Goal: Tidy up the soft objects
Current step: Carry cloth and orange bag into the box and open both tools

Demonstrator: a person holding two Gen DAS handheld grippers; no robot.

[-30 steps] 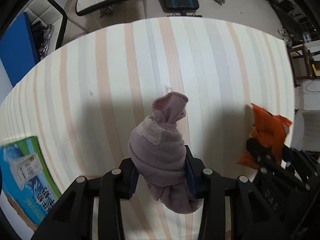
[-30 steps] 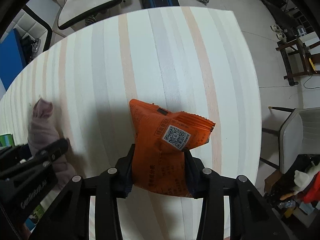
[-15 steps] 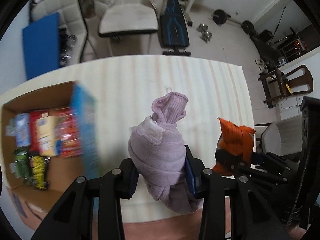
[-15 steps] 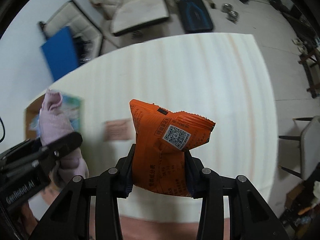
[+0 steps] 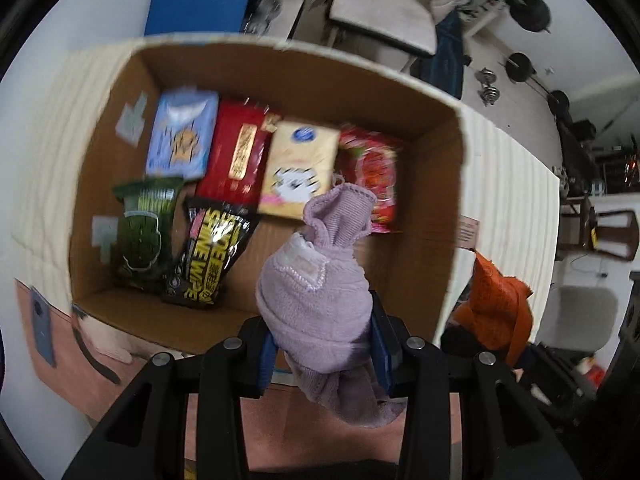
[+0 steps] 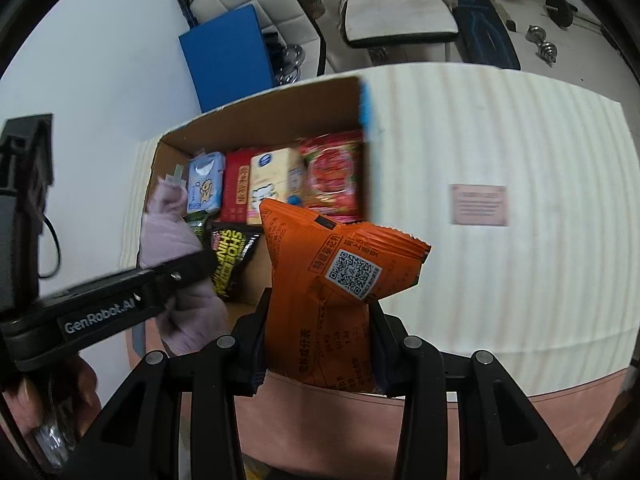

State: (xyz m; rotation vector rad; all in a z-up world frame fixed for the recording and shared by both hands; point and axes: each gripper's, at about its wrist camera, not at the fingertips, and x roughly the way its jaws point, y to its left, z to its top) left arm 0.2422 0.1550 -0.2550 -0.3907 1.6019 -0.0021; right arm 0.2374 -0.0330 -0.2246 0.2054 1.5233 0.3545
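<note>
While both grippers carry something, the step in hand looks like the delivery: bringing two soft items to the cardboard box (image 5: 452, 184) that sits on the striped counter (image 6: 520, 152). The left gripper (image 5: 320, 344) has its jaws pinching a rolled lilac sock (image 5: 316, 292), which hangs above the near edge of the box, over the bare patch of cardboard floor in front of the packets. The right gripper (image 6: 320, 340) has its jaws pressed onto an orange snack packet (image 6: 340, 280), held upright just outside the box's right wall (in the left wrist view it shows beyond that wall).

Inside, six packets (image 5: 240, 168) lie in two rows toward the far and left sides, leaving open floor near the right front corner.

My judgement is that the next move calls for lowering the sock into that free space and spreading the left jaws, then swinging the orange packet over the wall. The two grippers are near each other, so one should go first.
</note>
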